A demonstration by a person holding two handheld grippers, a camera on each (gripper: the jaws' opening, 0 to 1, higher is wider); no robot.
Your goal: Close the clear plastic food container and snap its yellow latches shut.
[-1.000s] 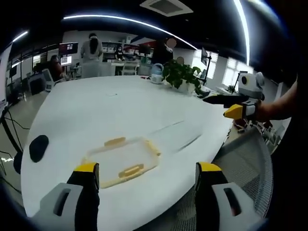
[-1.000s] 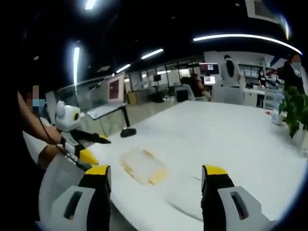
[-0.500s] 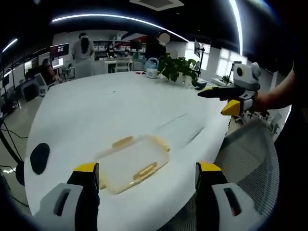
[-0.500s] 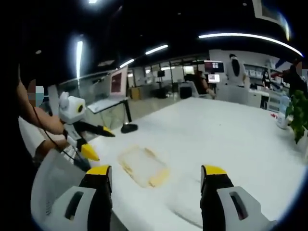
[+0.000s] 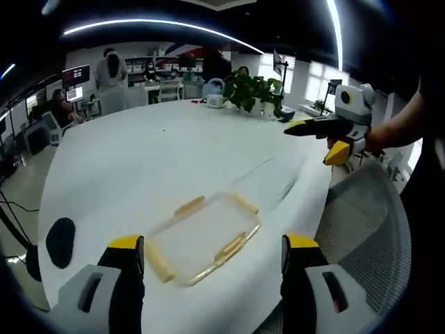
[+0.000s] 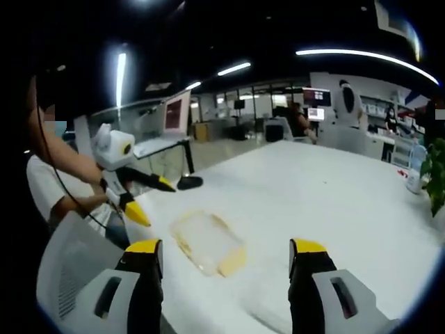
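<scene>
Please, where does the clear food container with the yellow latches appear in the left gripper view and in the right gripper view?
Left gripper view: the container lies low in the centre, between the open jaws.
Right gripper view: it lies left of centre on the white table.
Shared landmark: the potted plant.

Left gripper [image 5: 206, 252]: two grey moulded jaws with slotted cut-outs, black inner faces, yellow-capped tips. Seen from the right gripper view it has black tapering jaws with yellow points under a white body.

Right gripper [image 6: 227, 256]: same build, grey slotted shells, black pads, yellow caps. From the left gripper view, black tapering jaws, yellow tips, white housing.

Person [image 6: 50, 189]: white short-sleeved shirt. A thin dark cable [image 6: 61, 189] runs down across the shirt.
</scene>
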